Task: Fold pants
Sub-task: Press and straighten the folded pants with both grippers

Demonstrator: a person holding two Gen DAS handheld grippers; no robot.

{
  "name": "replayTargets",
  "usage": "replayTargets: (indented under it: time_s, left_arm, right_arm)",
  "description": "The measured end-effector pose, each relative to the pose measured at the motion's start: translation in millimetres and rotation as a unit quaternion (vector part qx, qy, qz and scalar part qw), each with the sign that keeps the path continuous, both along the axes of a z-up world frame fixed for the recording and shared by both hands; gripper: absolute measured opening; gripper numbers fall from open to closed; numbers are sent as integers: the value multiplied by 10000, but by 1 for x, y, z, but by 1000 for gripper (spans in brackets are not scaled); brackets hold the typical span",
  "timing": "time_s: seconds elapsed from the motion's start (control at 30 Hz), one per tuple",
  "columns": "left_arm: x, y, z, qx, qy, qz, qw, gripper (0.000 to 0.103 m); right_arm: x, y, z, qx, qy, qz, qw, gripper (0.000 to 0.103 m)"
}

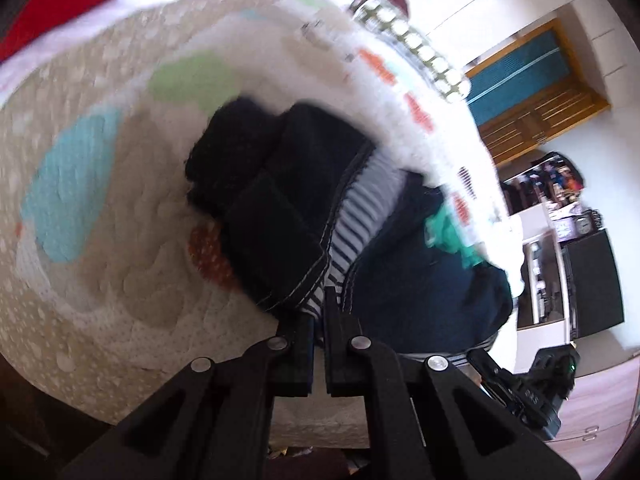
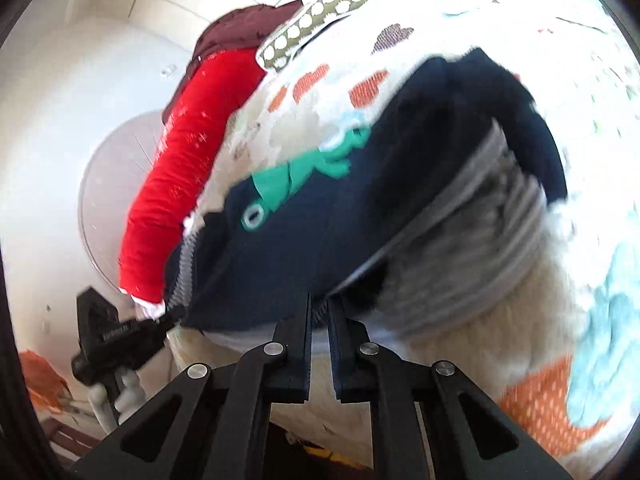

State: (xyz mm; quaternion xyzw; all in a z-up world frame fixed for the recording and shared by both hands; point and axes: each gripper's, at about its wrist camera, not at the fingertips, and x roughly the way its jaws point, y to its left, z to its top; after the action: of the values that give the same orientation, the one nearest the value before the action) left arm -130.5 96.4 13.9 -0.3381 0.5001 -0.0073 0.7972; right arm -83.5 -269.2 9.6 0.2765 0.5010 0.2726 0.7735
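The pants (image 1: pixel 280 208) lie bunched on the patterned quilt (image 1: pixel 100 240) near its front edge, dark navy cloth with a striped grey waistband (image 2: pixel 472 248) and a green motif (image 2: pixel 304 172) on one panel. The left gripper (image 1: pixel 319 312) is clamped on the striped hem at the near edge of the garment, its jaws drawn together with cloth pinched between them. The right gripper (image 2: pixel 319 312) has its jaws nearly together at the navy edge beside the waistband; it looks to be biting a thin fold of fabric there, though motion blur leaves that uncertain. This is soft, light knit that will sag and slide over itself, so it cannot be pushed into shape, only lifted and laid. The ribbed waistband and stitched hems are the firmest places to hold, since they give a thicker edge and keep layers together. Lifted from two corners it should hang flat enough to fold, but a shallow pinch may slip
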Motion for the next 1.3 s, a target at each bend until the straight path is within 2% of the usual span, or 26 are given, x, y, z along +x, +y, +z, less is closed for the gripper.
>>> replayTargets:
  time_s: [0.13, 0.2, 0.27, 0.3, 0.33, 0.37, 0.4, 0.57, 0.6, 0.63, 0.7, 0.73, 0.8, 0.87, 0.93, 1.03, 1.1, 1.13, 1.17, 1.23, 1.3]
  left_arm:
    - [-2, 7, -11, -266, 122, 94, 9995, 3]
    - [-3, 10, -7, -335, 62, 84, 9994, 4]
    - [-6, 11, 1, -317, -51, -16, 9995, 4]
    - [-9, 12, 8, -257, -153, -72, 9995, 4]
    - [-12, 13, 11, -224, -215, -108, 9995, 5]
    - [-16, 14, 15, -207, -275, -129, 9993, 6]
    - [-20, 17, 17, -211, -305, -121, 9992, 6]
    - [-38, 38, 26, -222, -343, 219, 9989, 15]
    - [-39, 42, 27, -236, -314, 297, 9988, 15]
    - [-39, 45, 27, -238, -305, 339, 9987, 15]
    - [-39, 46, 34, -199, -381, 356, 9984, 15]
    - [-39, 45, 37, -159, -429, 330, 9984, 15]
    - [-34, 39, 46, -14, -531, 234, 9983, 16]
    - [-27, 31, 50, 41, -609, 122, 9981, 22]
    - [-19, 21, 50, 42, -638, -15, 9980, 22]
    - [-10, 6, 44, -8, -560, -224, 9982, 22]
    - [-6, -2, 41, -8, -503, -340, 9982, 22]
    - [-6, -5, 41, 28, -493, -387, 9980, 22]
    - [-6, -7, 42, 86, -489, -410, 9979, 23]
    - [-7, -7, 42, 163, -483, -384, 9980, 25]
    - [-7, -3, 41, 141, -451, -311, 9984, 25]
  right_arm:
    - [-13, -10, -20, -1, 296, 73, 9995, 8]
    - [-16, -17, -17, -8, 251, 42, 9997, 9]
    - [-15, -27, -7, -129, 82, -91, 9998, 16]
    - [-12, -35, 2, -232, -70, -263, 9994, 32]
    - [-10, -43, 10, -319, -215, -450, 9982, 53]
    - [-8, -51, 17, -378, -346, -626, 9967, 59]
    - [-3, -58, 24, -429, -442, -795, 9949, 61]
    - [34, -58, 25, -1051, -430, -1183, 9865, 60]
    - [42, -57, 19, -1182, -340, -1273, 9842, 53]
    - [48, -57, 15, -1237, -263, -1343, 9828, 34]
    - [52, -63, 9, -1163, -107, -1434, 9827, 16]
    - [50, -67, 11, -970, -117, -1485, 9841, 9]
    - [40, -71, 19, -747, -231, -1492, 9857, 9]
    - [23, -77, 26, -745, -355, -1436, 9862, 9]
    - [11, -79, 27, -779, -369, -1311, 9876, 9]
    - [5, -79, 12, -977, -156, -1172, 9882, 9]
    - [4, -83, -1, -898, 24, -1122, 9896, 10]
    - [2, -87, -3, -774, 49, -1138, 9905, 12]
    - [-1, -92, -2, -680, 30, -1216, 9902, 18]
    - [-3, -100, 5, -586, -79, -1403, 9883, 71]
    - [-1, -106, 11, -440, -255, -1633, 9853, 74]
